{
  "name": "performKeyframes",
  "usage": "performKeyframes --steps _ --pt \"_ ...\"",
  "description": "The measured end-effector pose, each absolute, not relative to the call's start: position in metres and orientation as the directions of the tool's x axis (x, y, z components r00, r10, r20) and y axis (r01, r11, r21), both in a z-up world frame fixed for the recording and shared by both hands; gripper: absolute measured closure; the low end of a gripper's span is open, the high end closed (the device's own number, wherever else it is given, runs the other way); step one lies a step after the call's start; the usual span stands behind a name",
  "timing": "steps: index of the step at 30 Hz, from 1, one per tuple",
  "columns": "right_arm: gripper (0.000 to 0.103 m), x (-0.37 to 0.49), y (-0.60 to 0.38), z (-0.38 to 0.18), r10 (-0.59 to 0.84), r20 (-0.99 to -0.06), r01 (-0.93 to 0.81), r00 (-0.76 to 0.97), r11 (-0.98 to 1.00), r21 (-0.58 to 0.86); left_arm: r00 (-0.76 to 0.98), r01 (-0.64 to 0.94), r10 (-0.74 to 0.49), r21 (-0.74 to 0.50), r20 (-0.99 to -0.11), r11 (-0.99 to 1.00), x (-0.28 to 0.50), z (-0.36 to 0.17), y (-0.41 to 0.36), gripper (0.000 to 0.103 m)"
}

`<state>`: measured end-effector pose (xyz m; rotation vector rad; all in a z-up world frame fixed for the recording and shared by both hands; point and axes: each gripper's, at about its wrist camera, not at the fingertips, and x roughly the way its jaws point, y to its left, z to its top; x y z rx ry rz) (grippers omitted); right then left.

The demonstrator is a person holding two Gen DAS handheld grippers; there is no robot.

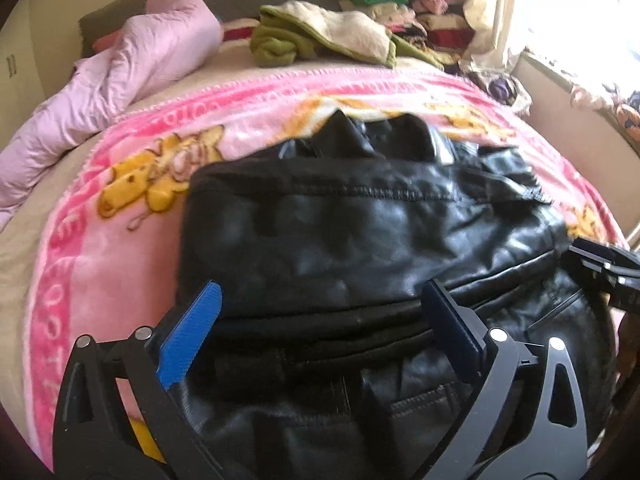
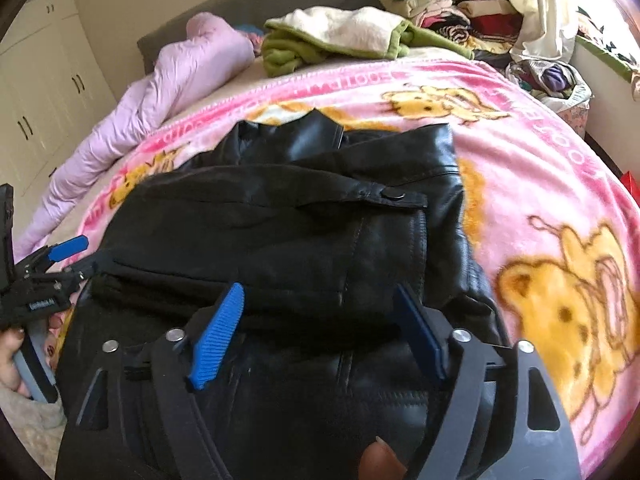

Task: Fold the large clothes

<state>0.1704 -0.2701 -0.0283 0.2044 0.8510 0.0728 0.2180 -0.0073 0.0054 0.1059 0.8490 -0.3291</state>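
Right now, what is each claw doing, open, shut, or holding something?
Left claw: open, holding nothing, over the black jacket.
Right claw: open, holding nothing, over the same jacket.

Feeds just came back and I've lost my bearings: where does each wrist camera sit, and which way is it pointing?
Left wrist: on the left gripper, over the black leather jacket's near left part, facing the headboard; the right gripper shows at its right edge.
Right wrist: on the right gripper, further right, same heading; the left gripper and hand show.
Shared: jacket, pink blanket, green fleece.
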Motion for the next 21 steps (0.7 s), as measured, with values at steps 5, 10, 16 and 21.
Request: performKeyframes --steps 5,10,16,21 --pt "0.016 0.149 -0.27 -0.016 0.122 -0.716 0.022 0.688 0.982 0.188 0.651 0.298 -0.26 -0.074 -0.714 0.952 0.203 0.025 0.001 0.009" --pt "0.013 0.129 -0.272 -0.005 0.12 -0.697 0.019 0.707 0.982 0.189 0.672 0.287 -0.256 -0.075 -0.694 0.955 0.185 0.033 0.005 0.009" --pt "0.012 0.103 -0.274 0.008 0.128 -0.674 -0.006 0.728 0.984 0.181 0.684 0.257 -0.257 -0.103 -0.683 0.961 0.163 0.04 0.025 0.009" --pt "0.011 0.082 -0.277 0.013 0.131 -0.667 -0.025 0.733 0.986 0.166 0.688 0.239 -0.246 -0.107 -0.683 0.965 0.145 0.041 0.041 0.009"
